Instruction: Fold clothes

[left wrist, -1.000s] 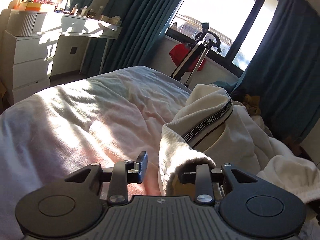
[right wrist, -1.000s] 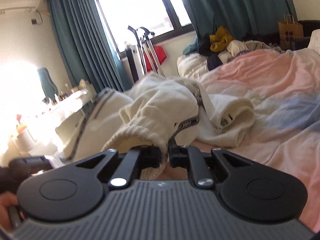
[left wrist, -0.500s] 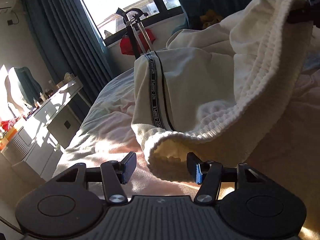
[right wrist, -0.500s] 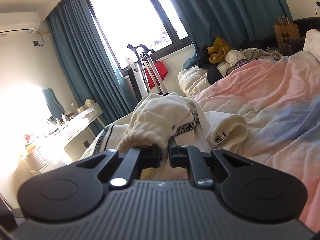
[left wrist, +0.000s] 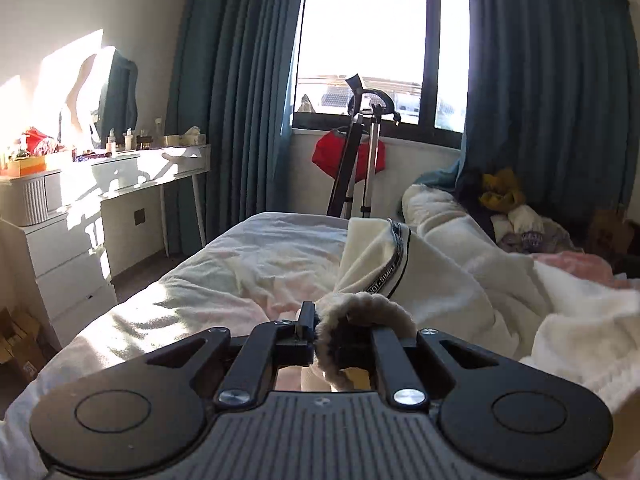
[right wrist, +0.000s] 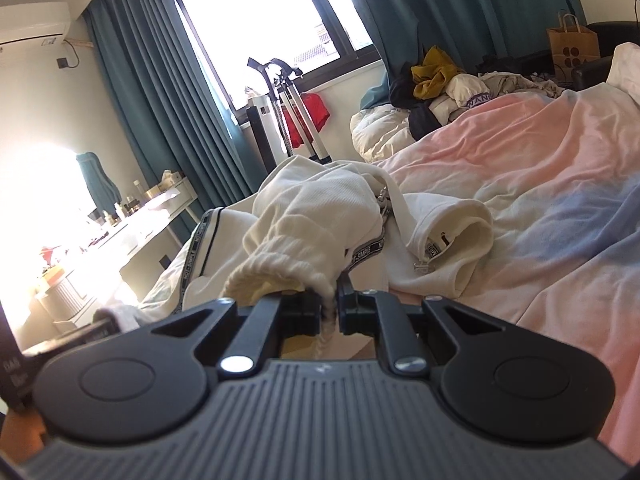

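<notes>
The left claw [left wrist: 325, 340] is clamped on a ribbed cuff [left wrist: 374, 308] of the cream sweatshirt [left wrist: 440, 280], the thick knit bunched between its 2 black fingers [left wrist: 306, 326]. From that pinch the fabric runs away over the bed [left wrist: 240, 280], with a black-and-white lettered tape [left wrist: 394, 264] along one seam standing up in a fold.

The right claw [right wrist: 330, 312] is likewise closed on a ribbed edge [right wrist: 276, 276] of the same cream sweatshirt [right wrist: 320, 208], a narrow strip of knit pressed between its pads. Beyond it the garment lies in a loose heap on the pink and blue duvet [right wrist: 540, 200], with one sleeve end [right wrist: 452, 232] curled open toward the camera and a small label showing inside it. The lettered tape [right wrist: 366, 250] crosses the heap near the middle.

At the far side of the bed a pile of other clothes [right wrist: 436, 80] sits below the teal curtains [right wrist: 460, 8]. A white dresser [left wrist: 72, 216] with bottles on top stands in bright sun at the left, and a folded metal stand [left wrist: 360, 152] leans under the window [left wrist: 380, 48]
</notes>
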Tool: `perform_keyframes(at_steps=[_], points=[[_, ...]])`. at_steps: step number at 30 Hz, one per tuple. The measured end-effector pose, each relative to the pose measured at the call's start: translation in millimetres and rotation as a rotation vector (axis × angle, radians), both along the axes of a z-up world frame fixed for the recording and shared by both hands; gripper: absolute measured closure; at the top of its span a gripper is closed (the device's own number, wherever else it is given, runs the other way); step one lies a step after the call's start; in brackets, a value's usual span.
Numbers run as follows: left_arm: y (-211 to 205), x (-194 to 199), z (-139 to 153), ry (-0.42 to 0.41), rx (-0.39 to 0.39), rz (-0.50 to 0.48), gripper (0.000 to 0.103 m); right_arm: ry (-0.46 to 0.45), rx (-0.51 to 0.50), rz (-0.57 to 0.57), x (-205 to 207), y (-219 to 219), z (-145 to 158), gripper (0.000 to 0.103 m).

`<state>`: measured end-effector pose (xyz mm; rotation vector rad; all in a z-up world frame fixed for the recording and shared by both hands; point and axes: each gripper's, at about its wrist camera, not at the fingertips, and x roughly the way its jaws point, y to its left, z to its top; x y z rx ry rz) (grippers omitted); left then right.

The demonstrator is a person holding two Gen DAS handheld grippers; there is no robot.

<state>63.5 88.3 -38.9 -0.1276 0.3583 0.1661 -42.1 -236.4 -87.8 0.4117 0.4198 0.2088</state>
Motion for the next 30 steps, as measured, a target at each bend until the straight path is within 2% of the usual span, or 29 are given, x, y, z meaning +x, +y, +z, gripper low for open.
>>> perform_keyframes(at_steps=[4, 8, 11, 13, 15, 17, 22, 25, 27, 28, 29, 30], points=[[54, 13, 45, -0.073, -0.109, 0.024, 0.095, 0.009, 0.003, 0.031, -15, 21, 8, 0.092], [120, 32, 89, -0.117, -0.182, 0.062, 0.095, -0.041, 0.047, 0.106, -35, 69, 20, 0.092], [168, 56, 110, -0.122, -0.184, 0.106, 0.095, -0.071, 0.084, 0.178, -41, 123, 27, 0.092], [200, 75, 117, -0.116, -0.172, 0.143, 0.095, -0.112, 0.067, 0.234, -39, 160, 33, 0.091], [234, 99, 109, -0.094, -0.13, 0.184, 0.095, -0.143, 0.052, 0.29, -33, 198, 35, 0.091], [262, 121, 88, -0.04, -0.094, 0.225, 0.095, -0.14, 0.048, 0.343, -21, 232, 28, 0.091], [315, 159, 8, 0.106, -0.112, 0.265, 0.094, -0.051, 0.005, 0.429, 18, 290, -12, 0.091], [333, 160, -21, 0.115, -0.161, 0.258, 0.094, -0.019, -0.009, 0.454, 28, 296, -30, 0.091], [339, 146, -27, 0.088, -0.185, 0.254, 0.091, 0.002, -0.019, 0.471, 34, 300, -42, 0.091], [341, 140, -27, 0.075, -0.191, 0.259, 0.087, 0.008, -0.022, 0.477, 37, 301, -46, 0.091], [340, 132, -24, 0.067, -0.193, 0.264, 0.077, 0.005, -0.024, 0.481, 36, 300, -43, 0.089], [339, 125, -21, 0.059, -0.195, 0.269, 0.074, 0.007, -0.031, 0.488, 35, 300, -40, 0.088]])
